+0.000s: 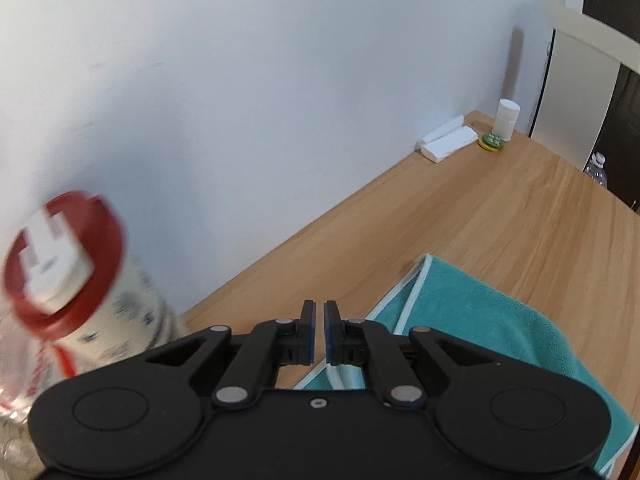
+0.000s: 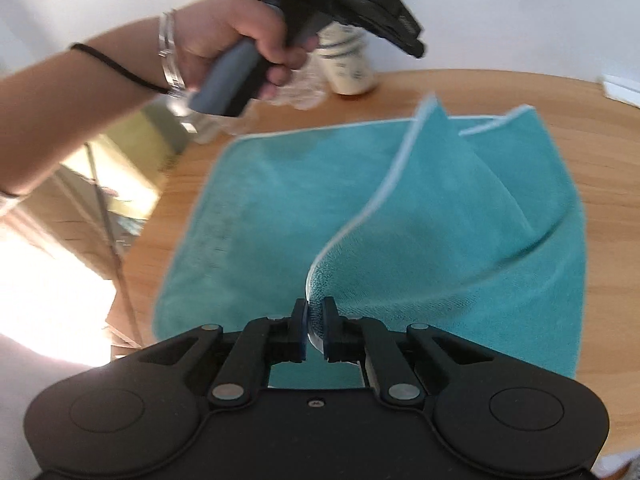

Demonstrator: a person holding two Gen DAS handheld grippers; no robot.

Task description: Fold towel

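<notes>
Teal terry-cloth towel with a pale piped hem [image 2: 400, 208], spread on the light wood-grain table [image 2: 608, 168]; soft, looped pile, hem tracing a thin white line along every edge; one side lifted and curling over the flat layer in a smooth wave, a second corner peaking at the far edge; blurred on the near left. Right black two-finger gripper [image 2: 314, 332], clamped on the raised hem, a sliver of pale edging pinched between the blue-faced pads. Left black two-finger gripper [image 1: 319, 332], raised above the table near the towel's corner [image 1: 460, 304], fingers drawn together to a narrow slit with nothing visibly between them; seen from the right wrist view, held in a person's hand [image 2: 236, 36] with bracelets at the wrist. Blurred cream jar with a red lid and white flip tab [image 1: 64, 256] close at the left. At the table's far end against the white wall [image 1: 280, 100]: white folded packets [image 1: 448, 140], a small green-and-yellow round lid [image 1: 492, 142], a white cylindrical bottle [image 1: 507, 118].
</notes>
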